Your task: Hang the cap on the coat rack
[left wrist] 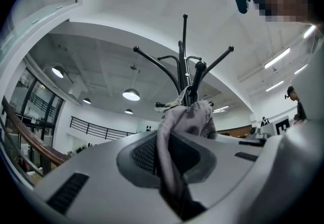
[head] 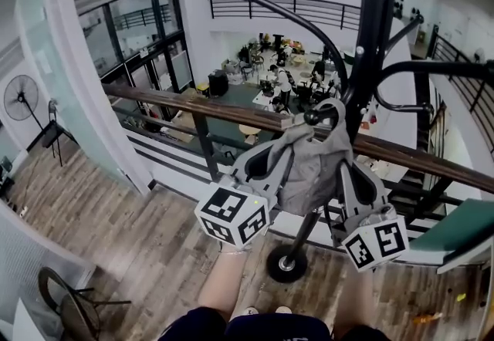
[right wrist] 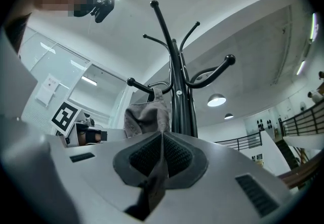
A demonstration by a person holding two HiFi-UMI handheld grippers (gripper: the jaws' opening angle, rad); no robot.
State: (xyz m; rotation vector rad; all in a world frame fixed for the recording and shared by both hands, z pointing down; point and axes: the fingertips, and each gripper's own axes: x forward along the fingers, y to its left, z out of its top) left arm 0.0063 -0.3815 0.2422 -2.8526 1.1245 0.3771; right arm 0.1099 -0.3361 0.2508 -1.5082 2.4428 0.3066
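Balcony railing (head: 177,102) behind cap (head: 309,166), coat rack (head: 369,38)

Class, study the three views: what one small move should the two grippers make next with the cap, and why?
Probably lower both slightly so the strap settles on the hook. The left gripper and right gripper each pinch the cap, and its strap seems looped over the hook.
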